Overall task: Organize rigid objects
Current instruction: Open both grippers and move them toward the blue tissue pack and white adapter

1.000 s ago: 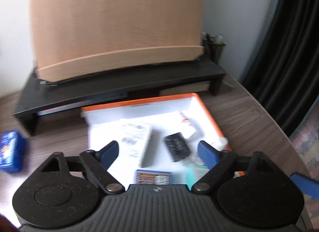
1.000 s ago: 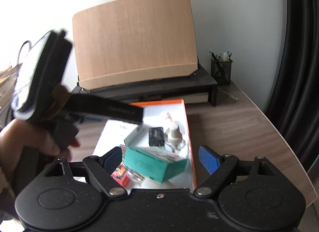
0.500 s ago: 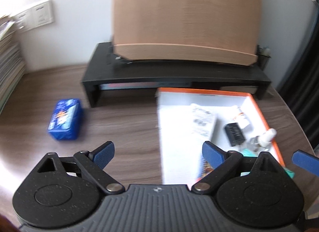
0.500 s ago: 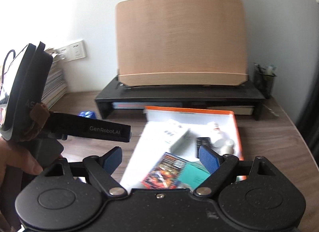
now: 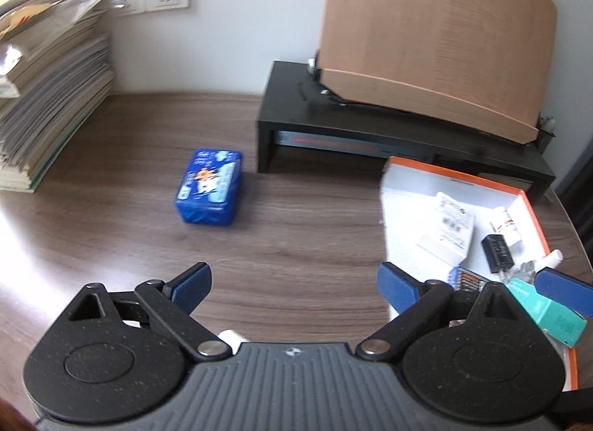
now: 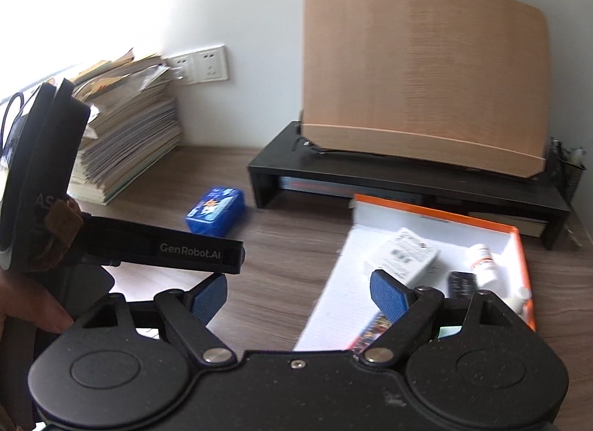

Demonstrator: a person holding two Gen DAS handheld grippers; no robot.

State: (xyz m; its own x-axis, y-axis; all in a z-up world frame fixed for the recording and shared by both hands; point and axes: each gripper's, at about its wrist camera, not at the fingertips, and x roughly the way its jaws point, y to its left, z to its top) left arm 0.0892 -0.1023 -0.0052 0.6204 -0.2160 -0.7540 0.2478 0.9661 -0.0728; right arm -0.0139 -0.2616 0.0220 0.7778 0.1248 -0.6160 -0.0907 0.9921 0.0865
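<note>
The table [image 5: 296, 231] shows a dark brown wood grain with a smooth, faintly sheened finish, and toward its far left edge the blue box [image 5: 209, 186] looks like glossy, translucent plastic under a printed label. At the right edge the tray [image 5: 533, 208] looks like matt white card with an orange rim, while the curved panel [image 5: 437, 34] behind it is pale, satin-smooth wood on a matt black stand [image 5: 370, 127]. The left gripper [image 5: 292, 282] is speckled matt black plastic with ribbed blue pads and bright metal pivot pins; the paper stack [image 5: 48, 97] is dull and rough-edged.
</note>
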